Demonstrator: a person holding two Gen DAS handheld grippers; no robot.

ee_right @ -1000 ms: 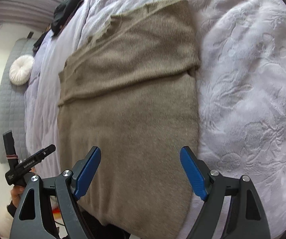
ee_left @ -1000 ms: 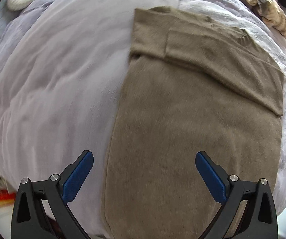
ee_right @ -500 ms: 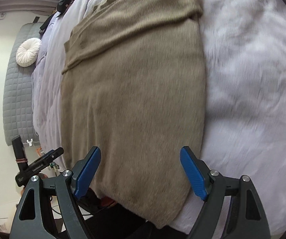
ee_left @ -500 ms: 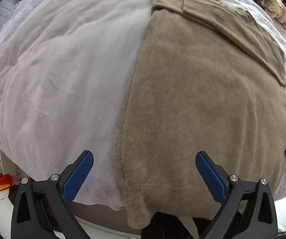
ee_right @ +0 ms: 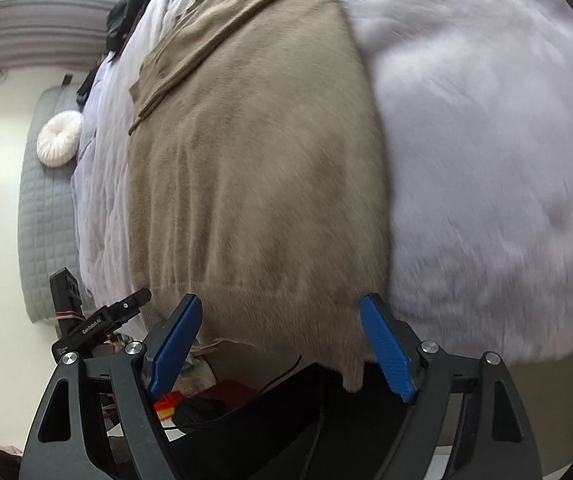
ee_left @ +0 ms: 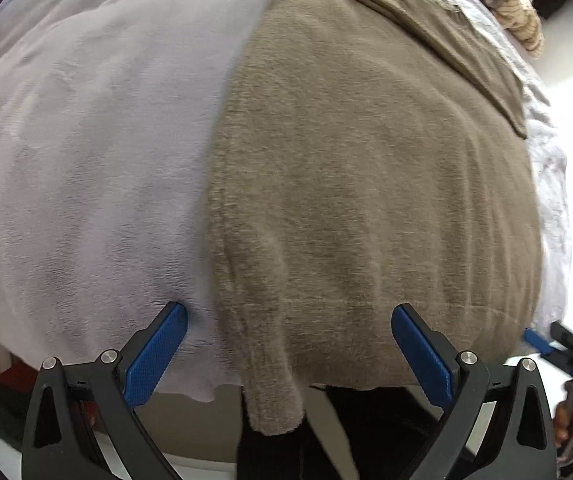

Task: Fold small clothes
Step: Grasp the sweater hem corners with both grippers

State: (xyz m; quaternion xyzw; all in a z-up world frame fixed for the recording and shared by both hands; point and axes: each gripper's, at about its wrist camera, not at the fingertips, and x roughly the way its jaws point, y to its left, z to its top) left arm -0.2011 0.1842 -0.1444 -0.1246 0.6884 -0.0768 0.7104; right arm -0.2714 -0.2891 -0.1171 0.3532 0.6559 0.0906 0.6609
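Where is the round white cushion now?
In the right wrist view, the round white cushion sits at the left, against the grey quilted headboard, beside the pale lilac bedcover.

- Left gripper point(ee_left: 288, 350): jaws spread wide, nothing clamped, pointing steeply down.
- Right gripper point(ee_right: 280, 342): jaws spread wide, nothing clamped, angled down, at the left gripper's right side.

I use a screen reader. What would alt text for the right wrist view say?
A tan sweater lies flat on a pale bedspread, its hem hanging over the bed's near edge. The right gripper hangs open at that hem, holding nothing; the left gripper shows at lower left.
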